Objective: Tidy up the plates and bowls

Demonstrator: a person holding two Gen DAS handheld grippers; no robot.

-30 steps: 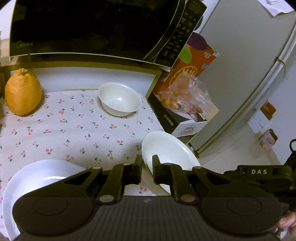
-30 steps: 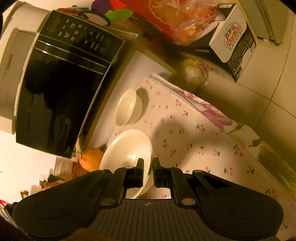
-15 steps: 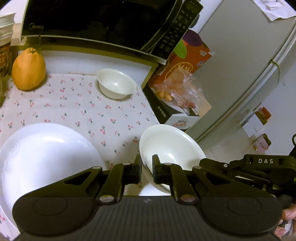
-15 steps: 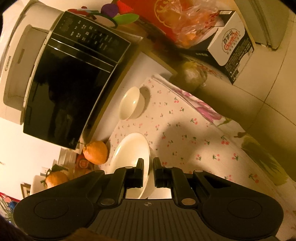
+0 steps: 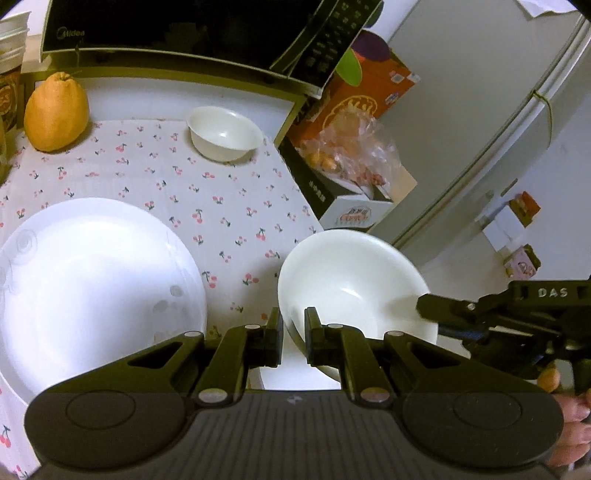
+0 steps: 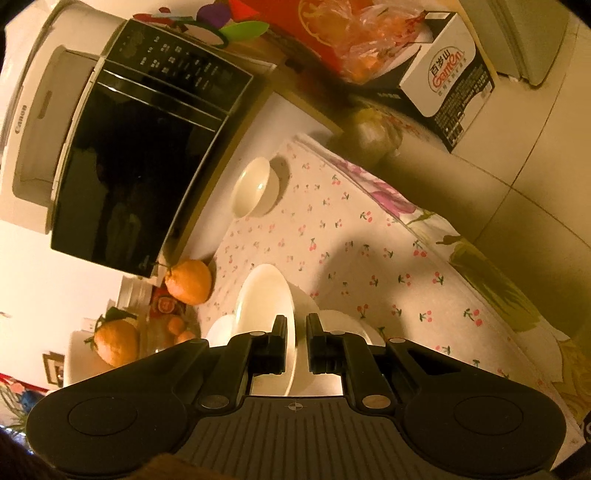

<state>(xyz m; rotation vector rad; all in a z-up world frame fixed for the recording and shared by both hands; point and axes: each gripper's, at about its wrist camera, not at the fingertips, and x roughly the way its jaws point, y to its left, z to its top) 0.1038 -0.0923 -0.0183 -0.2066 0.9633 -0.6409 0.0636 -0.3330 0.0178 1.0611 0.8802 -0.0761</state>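
A white deep bowl (image 5: 351, 280) hangs just above the cherry-print cloth, held from two sides. My left gripper (image 5: 293, 328) is shut on its near rim. The right gripper (image 5: 424, 308) comes in from the right and is shut on the opposite rim. In the right wrist view the same bowl (image 6: 264, 302) shows edge-on between the right gripper (image 6: 295, 334) fingers. A large white plate (image 5: 92, 280) lies flat on the cloth to the left of the bowl. A small white bowl (image 5: 225, 131) stands at the back by the microwave.
A black microwave (image 5: 184, 26) sits on a shelf over the back of the table. A big orange fruit (image 5: 55, 110) rests at back left. Beyond the table's right edge stand a box with bagged fruit (image 5: 351, 158) and a fridge (image 5: 480, 92).
Both grippers have drawn back from the microwave with the deep bowl between them. The large plate has come much further into the left wrist view, close beside the bowl.
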